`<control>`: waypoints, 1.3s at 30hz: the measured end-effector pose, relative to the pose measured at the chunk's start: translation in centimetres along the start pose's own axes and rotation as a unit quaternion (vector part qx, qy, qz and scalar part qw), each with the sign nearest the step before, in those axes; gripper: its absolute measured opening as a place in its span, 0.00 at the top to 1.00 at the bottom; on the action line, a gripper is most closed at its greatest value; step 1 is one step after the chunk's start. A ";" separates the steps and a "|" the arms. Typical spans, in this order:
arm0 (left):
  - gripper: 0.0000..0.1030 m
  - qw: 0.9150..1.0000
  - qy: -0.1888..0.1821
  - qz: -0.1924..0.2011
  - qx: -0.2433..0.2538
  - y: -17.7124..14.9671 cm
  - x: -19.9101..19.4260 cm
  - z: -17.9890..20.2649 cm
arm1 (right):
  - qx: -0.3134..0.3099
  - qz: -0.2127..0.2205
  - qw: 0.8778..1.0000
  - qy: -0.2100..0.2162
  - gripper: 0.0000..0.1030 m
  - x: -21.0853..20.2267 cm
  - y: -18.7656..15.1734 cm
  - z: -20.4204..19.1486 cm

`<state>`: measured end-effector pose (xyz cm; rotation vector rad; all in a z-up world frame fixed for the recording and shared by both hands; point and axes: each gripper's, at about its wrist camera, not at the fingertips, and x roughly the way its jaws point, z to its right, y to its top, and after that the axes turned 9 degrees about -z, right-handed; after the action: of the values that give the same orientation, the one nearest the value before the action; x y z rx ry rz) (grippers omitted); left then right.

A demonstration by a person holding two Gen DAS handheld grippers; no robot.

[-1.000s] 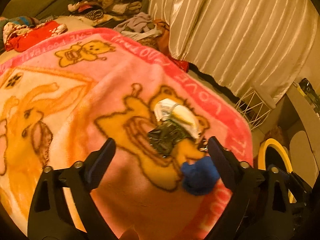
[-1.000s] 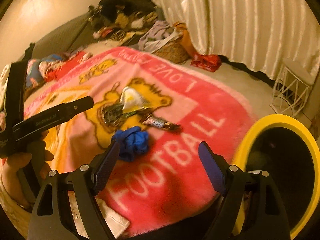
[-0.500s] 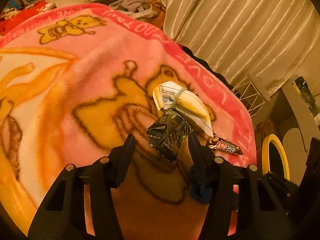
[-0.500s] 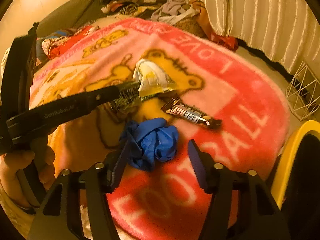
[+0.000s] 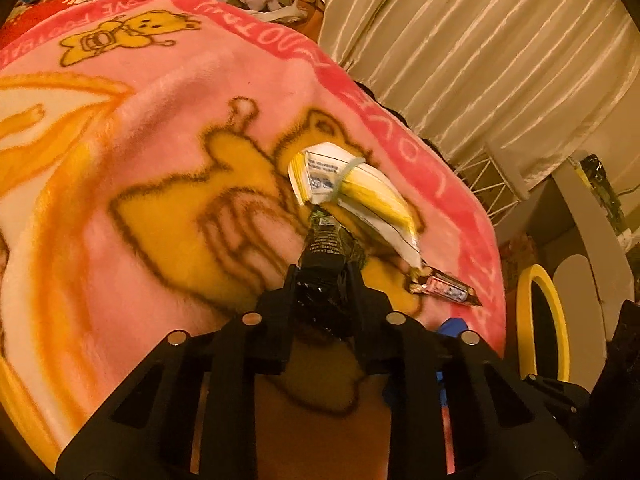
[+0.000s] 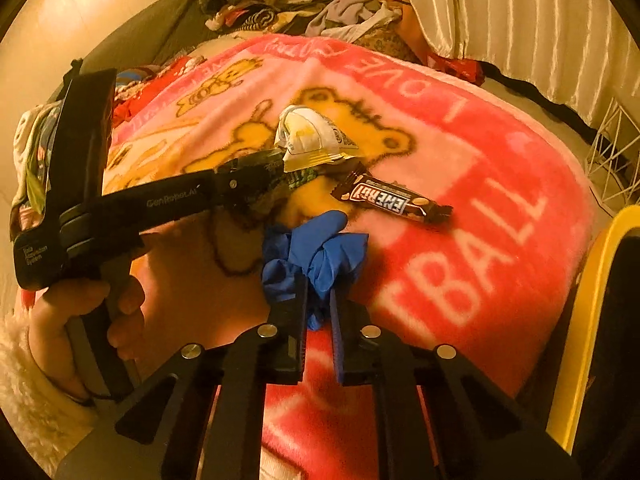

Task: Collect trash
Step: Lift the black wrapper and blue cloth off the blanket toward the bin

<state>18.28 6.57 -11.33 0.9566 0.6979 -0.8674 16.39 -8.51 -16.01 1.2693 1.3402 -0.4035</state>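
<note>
Blue glove — one; wrappers — three; tools — two, gripping.

Dim, warm amber cast in both views; colours pushed toward orange and red. Soft glare on the wall at upper left of the right wrist view. Bright sheen streaks along the curtain folds. Deep shadow under the left gripper and the right gripper. Strong fisheye bending; black vignette at the corners. Slight softness on the blanket toward the left edge. Bar lettering sharp.
</note>
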 end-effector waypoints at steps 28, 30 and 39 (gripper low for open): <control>0.88 0.994 -0.023 0.051 0.098 -3.3 -7.0 8.0 | 0.043 0.102 0.994 -0.005 0.92 -8.1 -3.9 2.9; 0.88 0.992 -0.025 0.052 0.110 -3.4 -7.1 9.1 | 0.049 0.107 0.993 -0.006 0.92 -8.6 -4.0 3.5; 0.88 0.988 -0.040 0.051 0.141 -3.7 -6.9 12.3 | 0.084 0.134 0.987 -0.022 0.92 -10.7 -4.7 6.3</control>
<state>13.29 -3.51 -2.10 1.1931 0.4597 -0.9244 12.55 -19.95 -10.45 1.5491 1.0978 -0.3574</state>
